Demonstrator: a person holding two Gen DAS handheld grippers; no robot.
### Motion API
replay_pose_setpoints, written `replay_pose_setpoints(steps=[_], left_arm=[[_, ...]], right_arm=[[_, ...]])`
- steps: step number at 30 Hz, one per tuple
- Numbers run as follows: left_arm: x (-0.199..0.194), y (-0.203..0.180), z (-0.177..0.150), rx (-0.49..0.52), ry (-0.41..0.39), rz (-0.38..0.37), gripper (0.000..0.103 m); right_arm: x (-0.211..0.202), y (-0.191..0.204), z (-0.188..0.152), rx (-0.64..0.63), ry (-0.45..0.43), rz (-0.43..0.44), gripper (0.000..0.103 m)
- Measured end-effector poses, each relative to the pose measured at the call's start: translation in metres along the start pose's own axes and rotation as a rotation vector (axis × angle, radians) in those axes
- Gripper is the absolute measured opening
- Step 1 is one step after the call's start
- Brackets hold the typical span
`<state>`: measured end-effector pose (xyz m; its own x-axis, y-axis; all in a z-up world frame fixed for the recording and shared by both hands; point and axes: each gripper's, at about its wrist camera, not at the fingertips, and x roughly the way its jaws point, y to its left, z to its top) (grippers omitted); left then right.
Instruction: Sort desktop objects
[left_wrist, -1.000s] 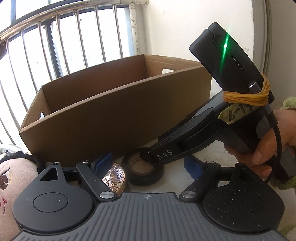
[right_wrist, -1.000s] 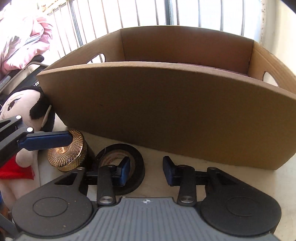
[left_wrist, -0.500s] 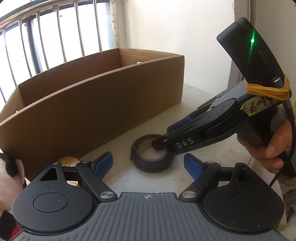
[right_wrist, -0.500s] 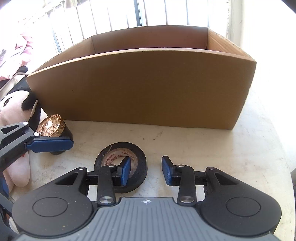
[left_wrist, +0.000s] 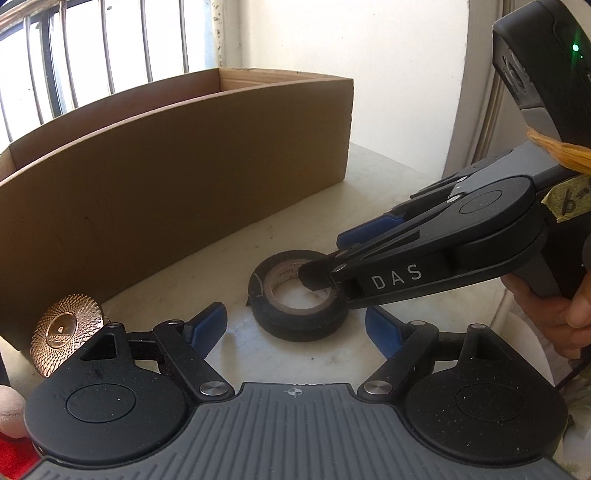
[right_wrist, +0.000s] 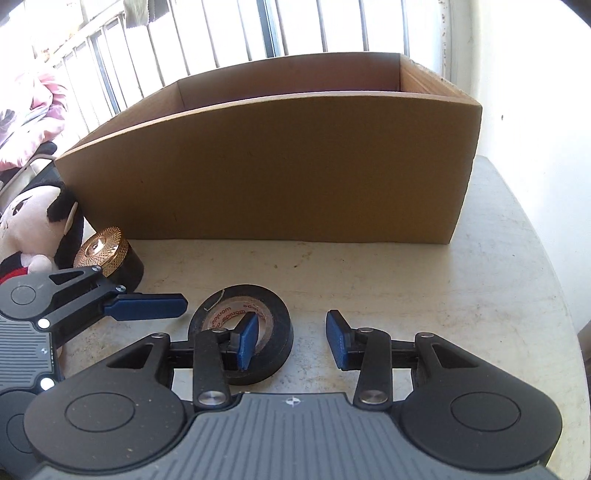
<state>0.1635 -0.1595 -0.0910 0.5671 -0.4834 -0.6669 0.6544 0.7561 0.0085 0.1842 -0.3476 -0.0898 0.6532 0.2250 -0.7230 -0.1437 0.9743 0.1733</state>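
Tape (right_wrist: 242, 328), a black roll, lies flat on the pale bench (right_wrist: 424, 280) in front of the open cardboard box (right_wrist: 280, 166), a little short of its near wall. By my reading the step in hand is the pick-up of this roll for sorting into the box. The right hand-held gripper (right_wrist: 291, 341) sits low over the bench with its fingers spread: its left pad (right_wrist: 246, 341) dips into the roll's core, while the right pad stands outside the roll, apart from it, so the roll's right wall lies between the two. The next move would call for pressing the pads together on that wall, then lifting high enough to clear the box rim before letting go inside. The left hand-held gripper (left_wrist: 295, 325) hovers just beside the roll on its left, also spread and holding nothing, its pads flanking the roll without touching it as far as I can tell. In the left view the right tool reaches in from the right, angled down toward the roll, with the person's fingers (left_wrist: 565, 314) wrapped round its handle. A copper-topped jar (right_wrist: 109, 258) and a plush doll (right_wrist: 33, 225) wait at the box's left corner, seemingly still to be sorted
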Motion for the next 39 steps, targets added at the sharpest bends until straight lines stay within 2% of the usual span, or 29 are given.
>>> replay_pose_setpoints(steps=[10,12,18,33,36,38,39], left_arm=[[0.006,0.003,0.000,0.000,-0.007,-0.025,0.073],[0.006,0.003,0.001,0.002,-0.010,-0.030,0.069],[0.006,0.002,0.001,0.009,-0.016,-0.030,0.064],[0.000,-0.006,-0.005,0.029,-0.012,-0.036,0.063],[-0.002,-0.006,-0.007,0.027,-0.012,-0.036,0.063],[-0.003,-0.006,-0.008,0.028,-0.013,-0.038,0.063],[-0.004,-0.006,-0.009,0.027,-0.013,-0.038,0.063]], right_arm=[[0.002,-0.010,0.000,0.062,-0.002,0.043,0.045],[0.001,-0.011,0.000,0.073,0.000,0.057,0.045],[0.000,-0.004,-0.003,0.046,0.012,0.078,0.045],[-0.004,0.015,-0.015,0.008,0.028,0.076,0.045],[-0.012,0.016,-0.015,-0.001,-0.002,0.057,0.045],[-0.021,0.015,-0.013,-0.007,-0.048,0.024,0.052],[-0.026,0.015,-0.011,-0.011,-0.072,0.009,0.063]])
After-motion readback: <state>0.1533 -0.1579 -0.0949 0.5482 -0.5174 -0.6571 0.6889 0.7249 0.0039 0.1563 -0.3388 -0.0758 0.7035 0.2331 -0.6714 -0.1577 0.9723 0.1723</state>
